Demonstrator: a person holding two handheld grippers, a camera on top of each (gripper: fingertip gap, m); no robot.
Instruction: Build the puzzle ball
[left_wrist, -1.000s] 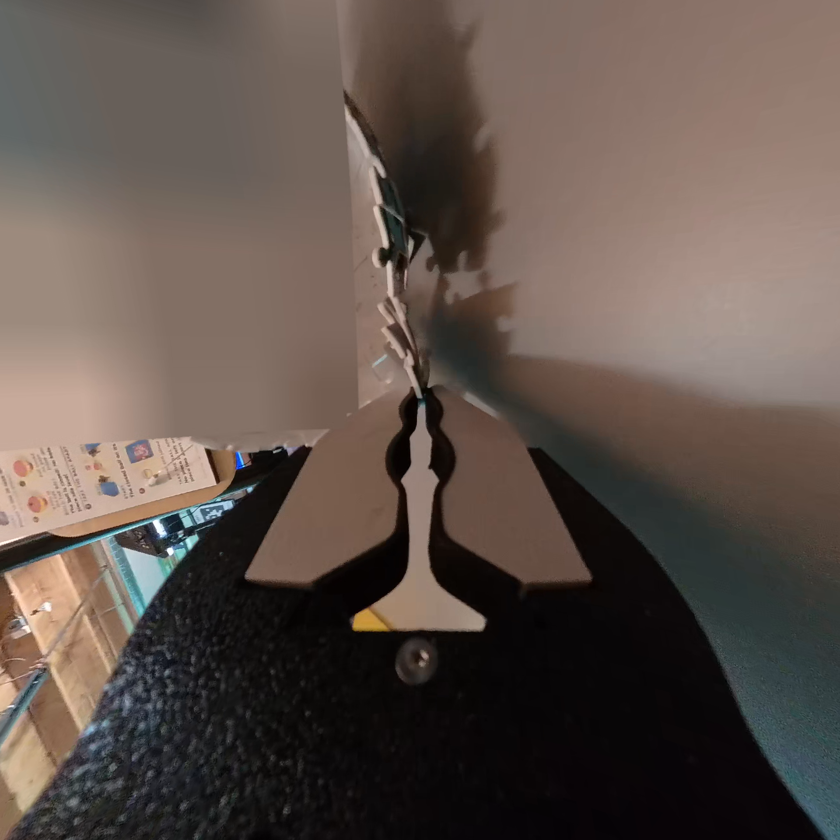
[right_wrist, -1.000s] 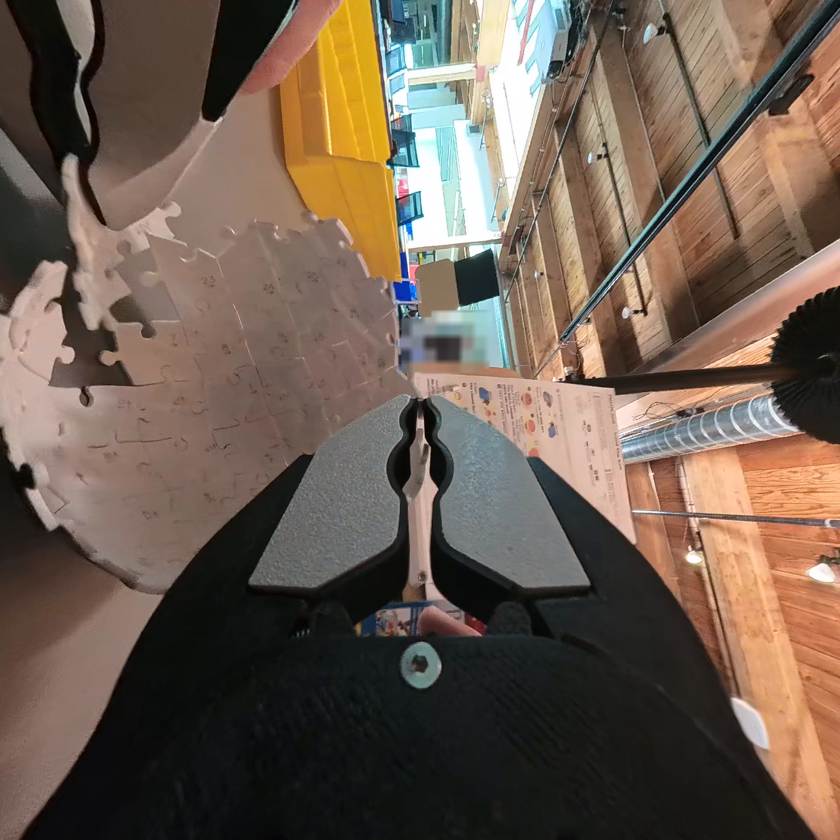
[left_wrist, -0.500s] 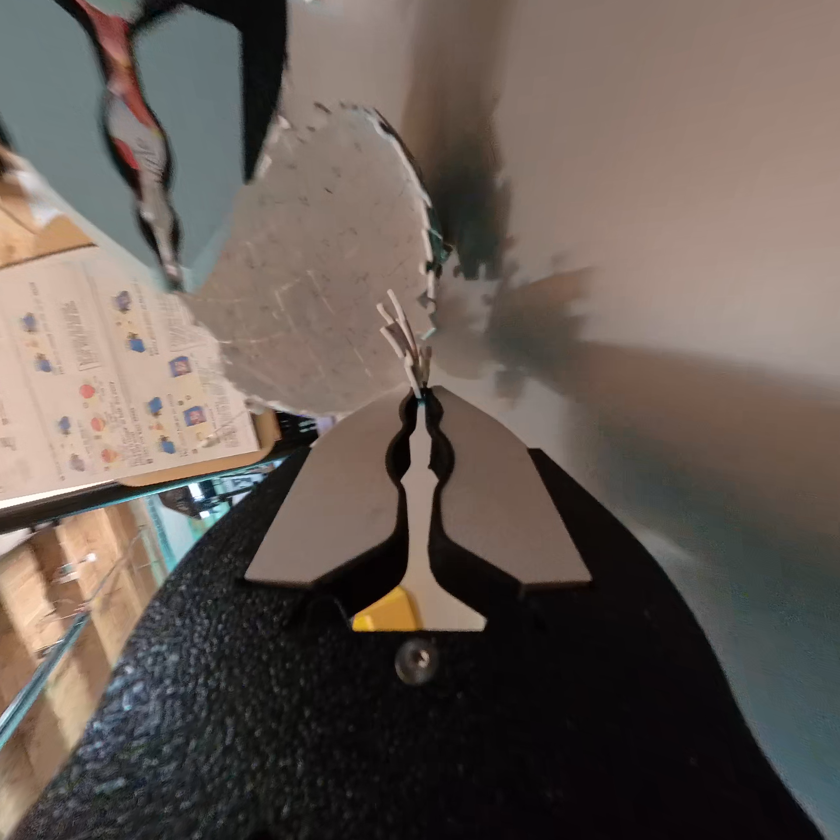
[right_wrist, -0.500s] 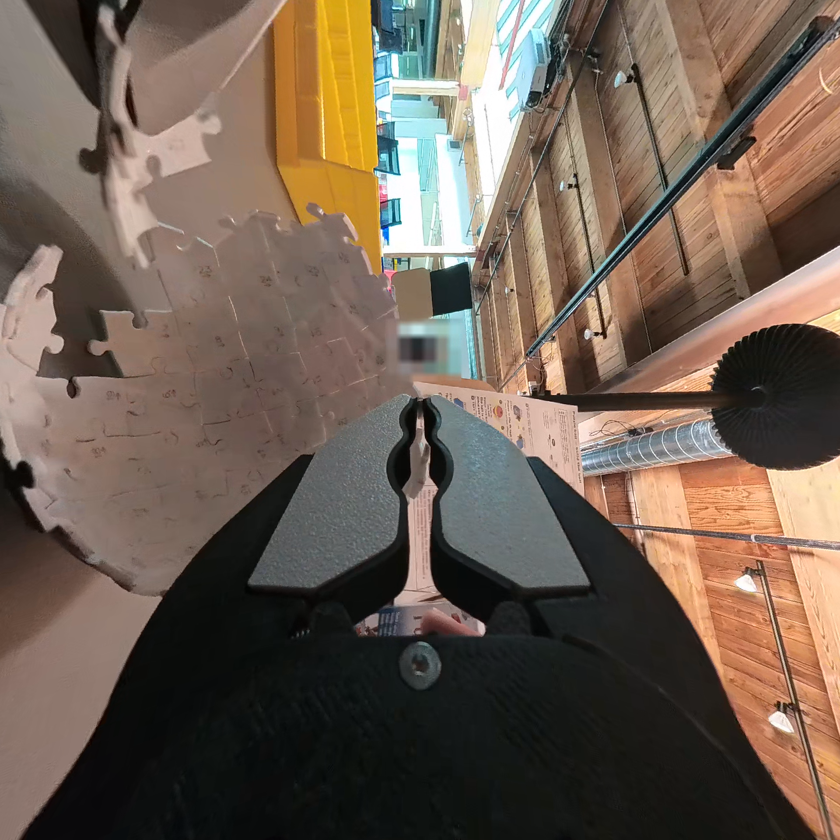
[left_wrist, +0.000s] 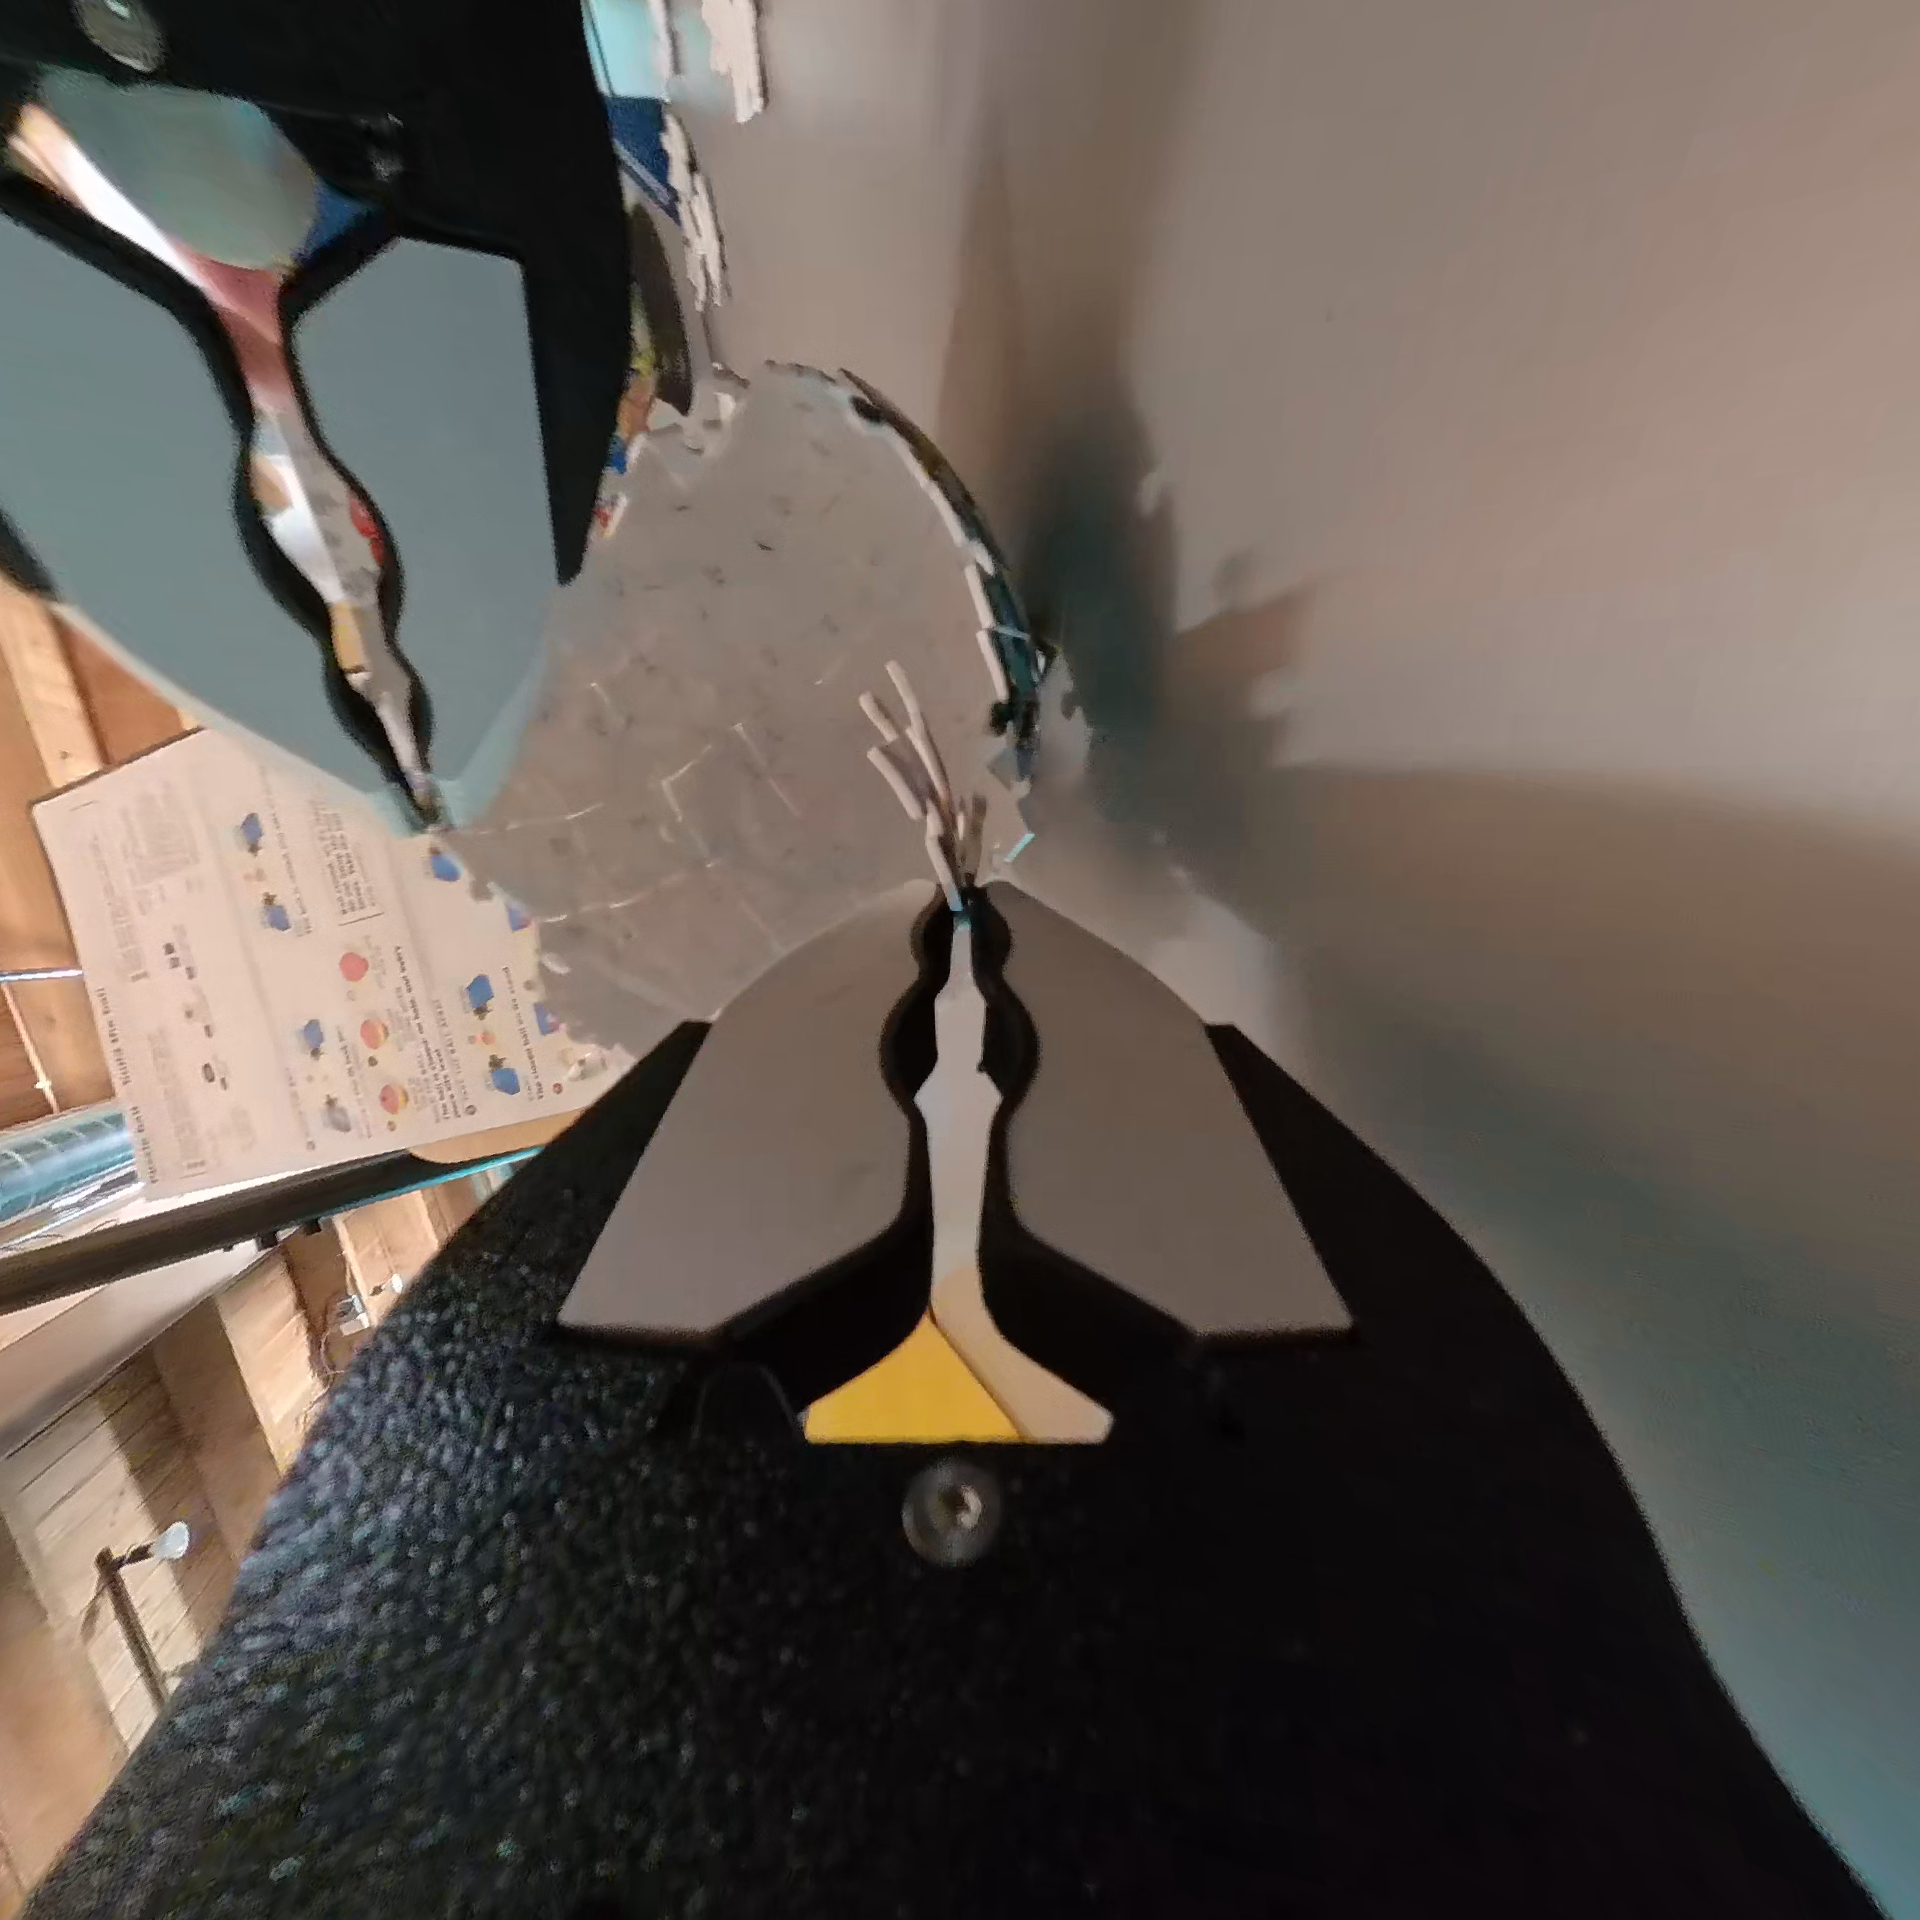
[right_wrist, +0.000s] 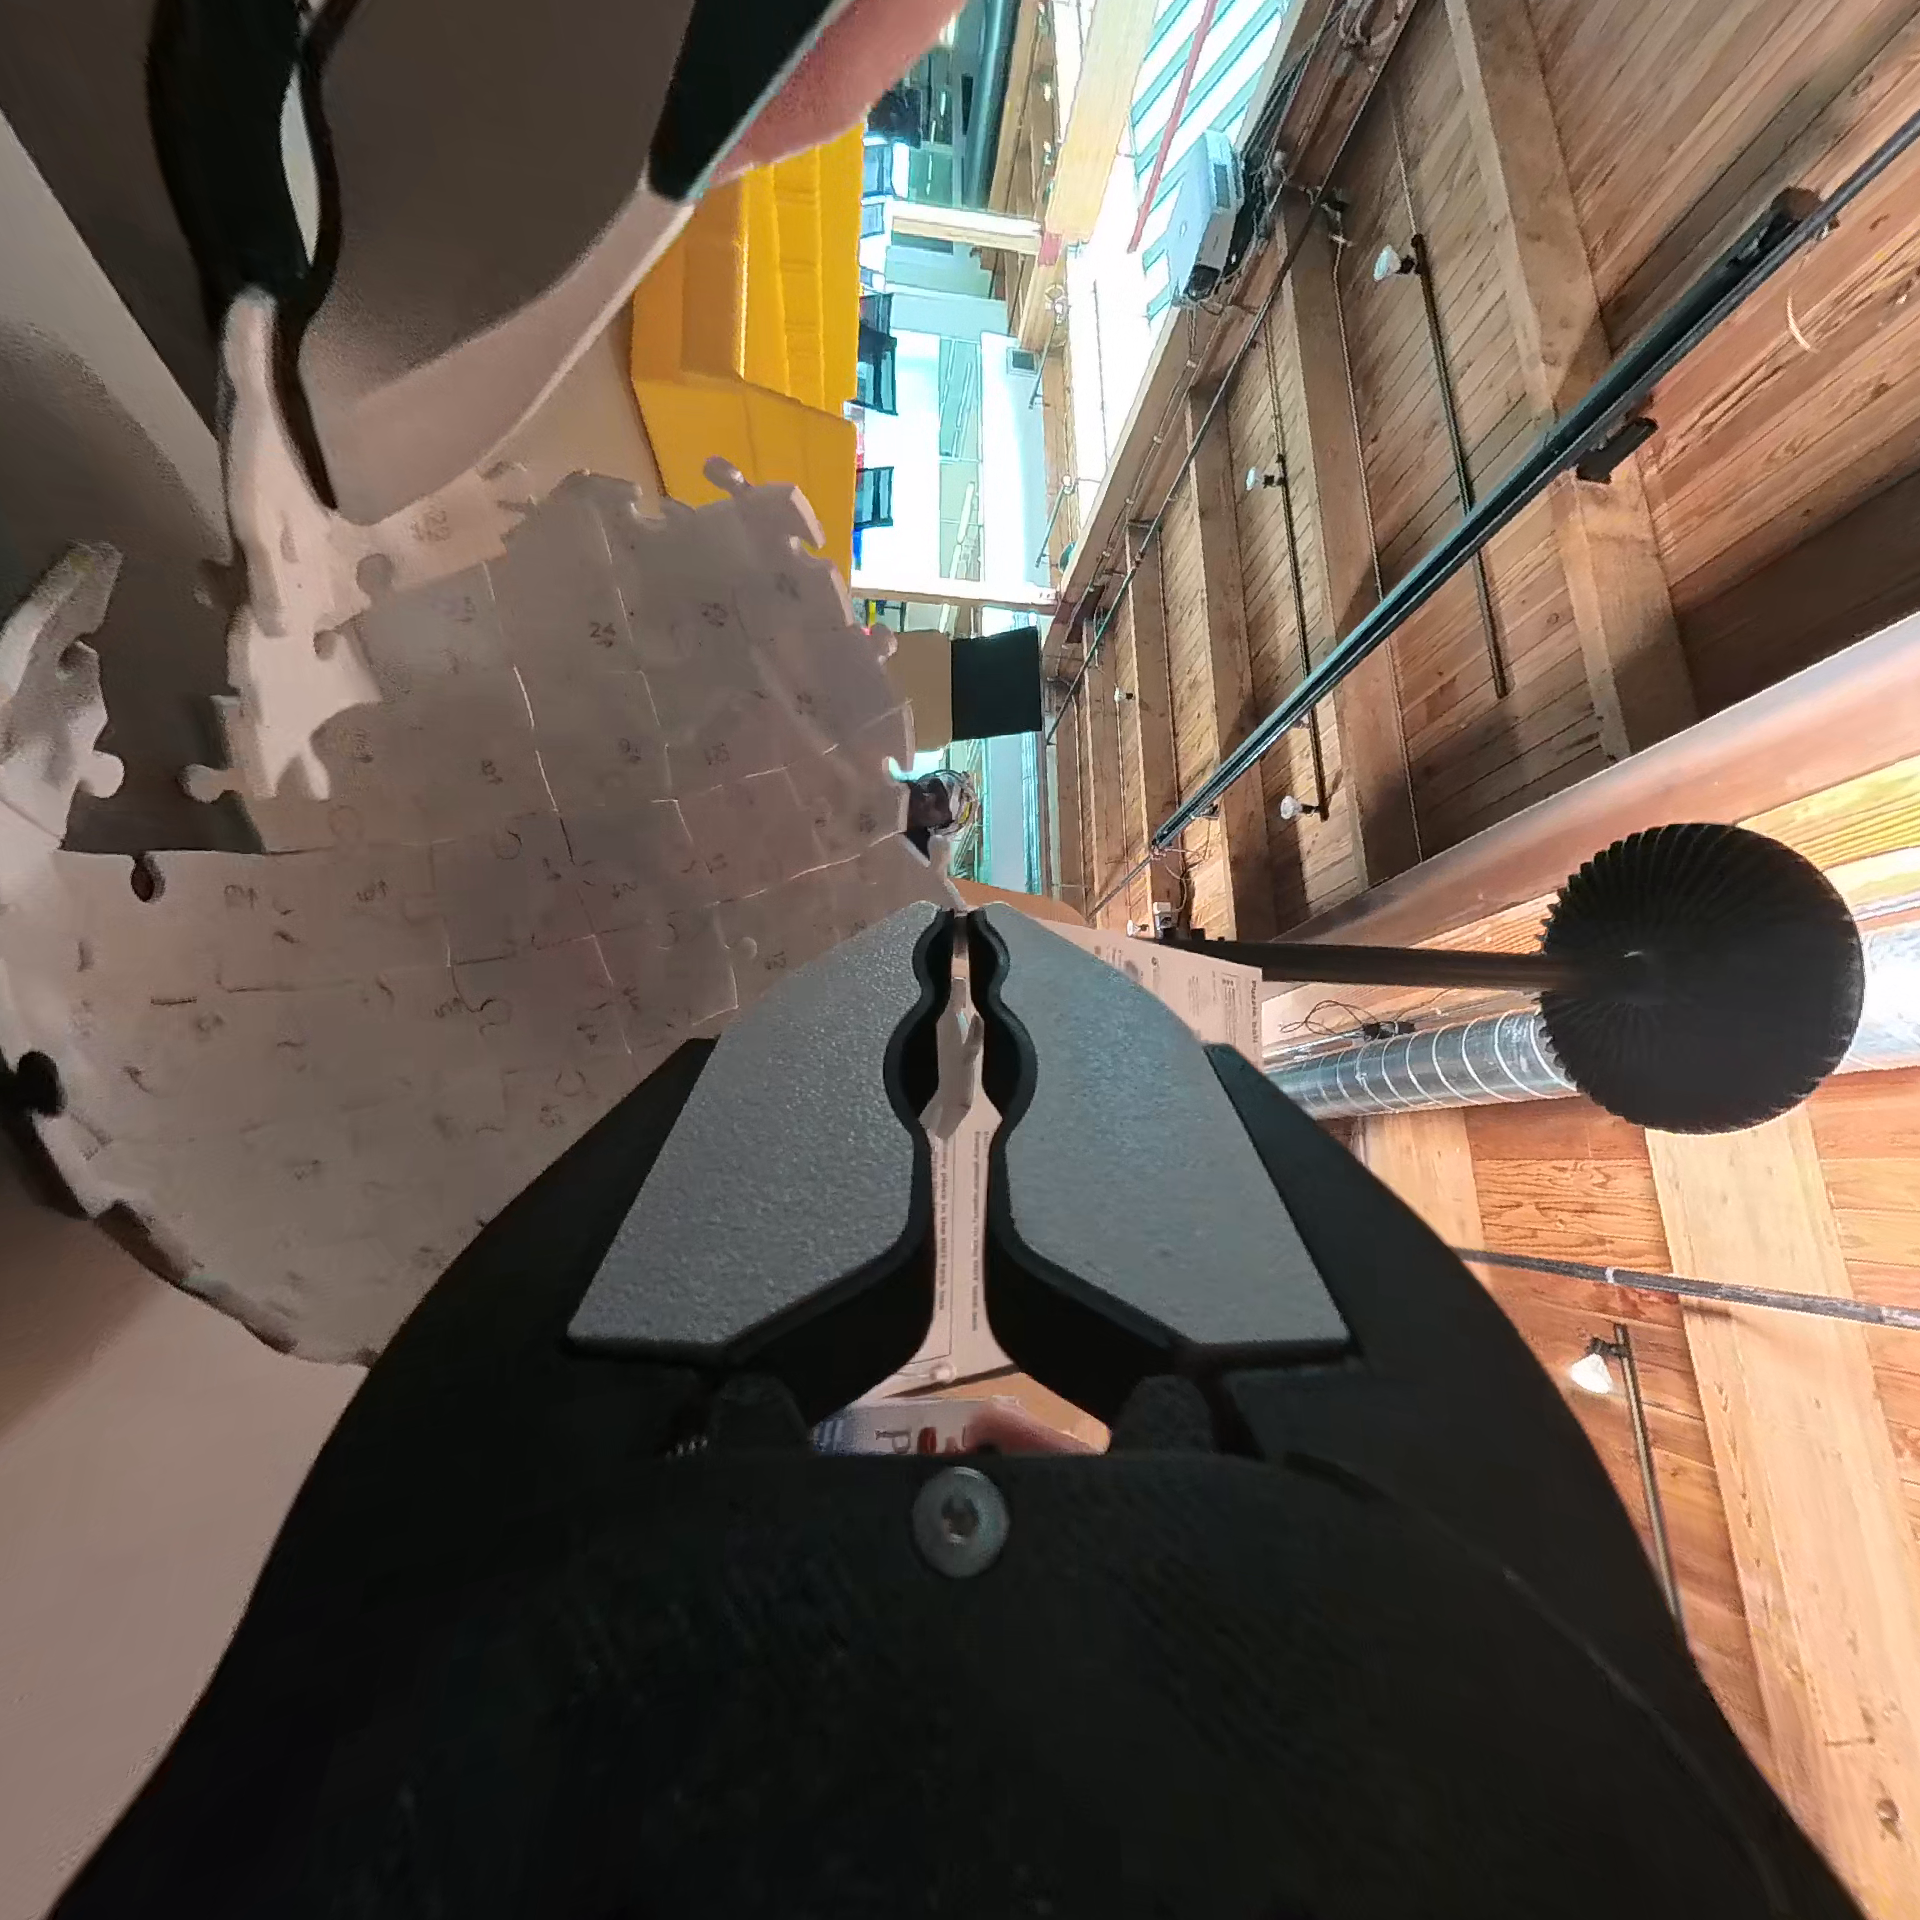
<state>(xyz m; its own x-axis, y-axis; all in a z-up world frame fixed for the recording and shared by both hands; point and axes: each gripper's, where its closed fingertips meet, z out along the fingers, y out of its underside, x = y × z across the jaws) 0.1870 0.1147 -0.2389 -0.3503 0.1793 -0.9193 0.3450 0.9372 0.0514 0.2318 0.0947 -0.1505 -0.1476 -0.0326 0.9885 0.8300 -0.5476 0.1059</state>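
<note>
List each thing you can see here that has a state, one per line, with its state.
left gripper: shut on a loose puzzle piece, held edge-on
right gripper: shut on the rim of the puzzle shell
puzzle shell: partly built, open gap at its edge
loose puzzle piece: beside the gap, not yet seated
instruction sheet: unfolded, lying flat

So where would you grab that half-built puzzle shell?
By its rim, edge-on, with one finger inside the curve and one outside. The puzzle shell is a thin, wide, curved sheet, too broad to span, so only its edge fits between fingers. The right gripper seems to pinch the near rim this way.
</note>
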